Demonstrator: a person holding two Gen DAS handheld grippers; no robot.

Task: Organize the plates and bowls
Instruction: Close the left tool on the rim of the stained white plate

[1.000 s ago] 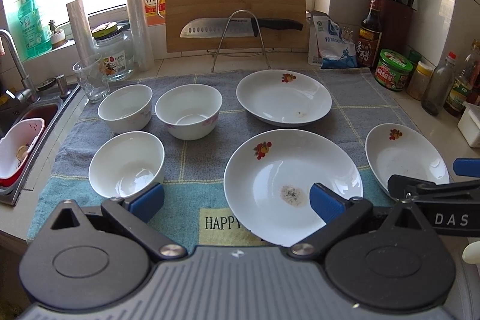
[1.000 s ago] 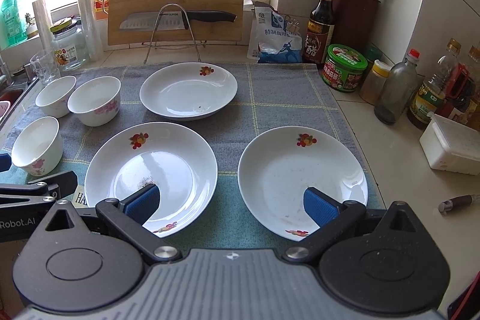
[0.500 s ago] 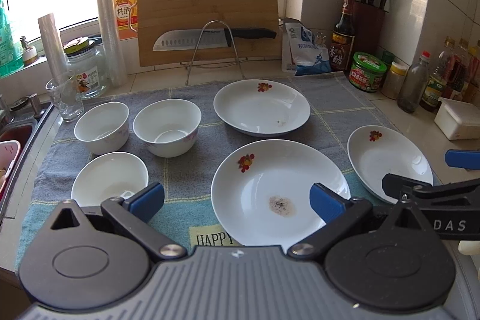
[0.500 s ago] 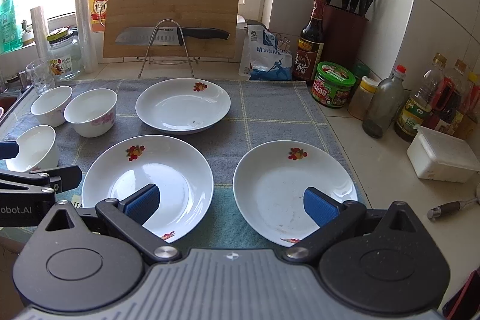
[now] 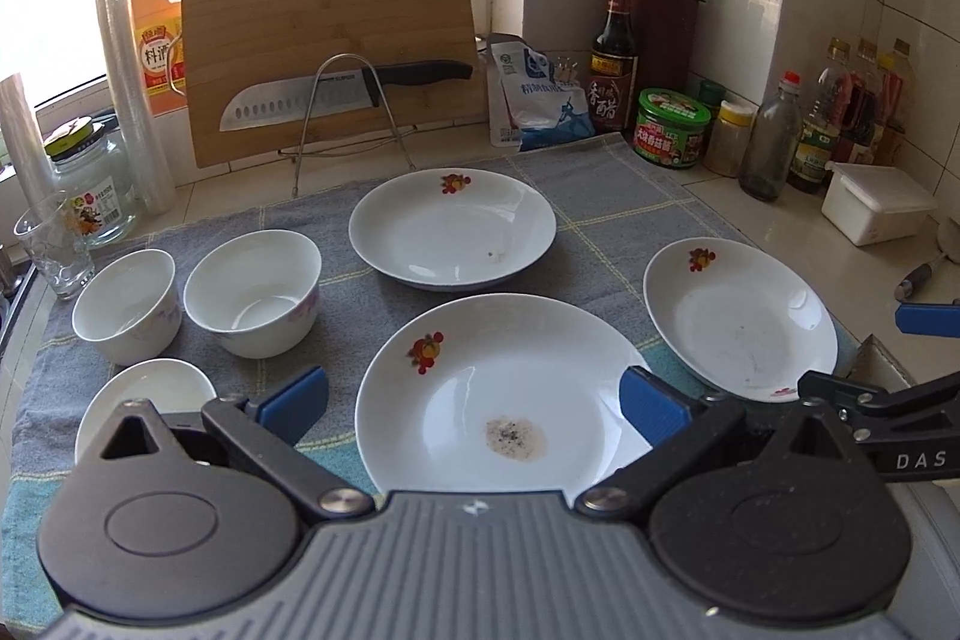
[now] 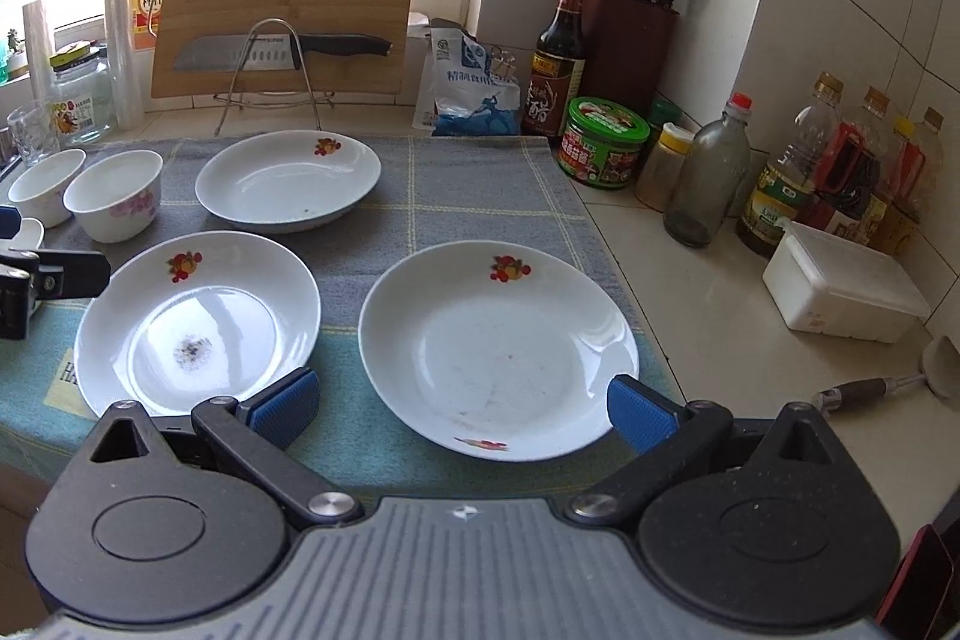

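Note:
Three white plates with a fruit print lie on a grey-blue towel (image 5: pixel 600 184): a near one with a dirty spot (image 5: pixel 498 394) (image 6: pixel 198 322), a far one (image 5: pixel 453 229) (image 6: pixel 288 178) and a right one (image 5: pixel 741 316) (image 6: pixel 498 346). Three white bowls stand at the left: (image 5: pixel 126 304), (image 5: pixel 252 289) and a nearer one (image 5: pixel 144 394) partly hidden. My left gripper (image 5: pixel 474 400) is open above the dirty plate's near edge. Over the right plate's near edge my right gripper (image 6: pixel 462 400) is open too. Both hold nothing.
A bamboo cutting board (image 5: pixel 330 40) with a knife (image 5: pixel 336 91) on a wire stand leans at the back. Bottles, a green jar (image 5: pixel 672 127), a knife block (image 5: pixel 666 22) and a white box (image 5: pixel 876 208) crowd the right counter. A glass (image 5: pixel 54 244) and jar stand back left.
Both grippers have shifted to the right and turned that way, so the dishes sit further left in each view. Both stay open. No dish has moved.

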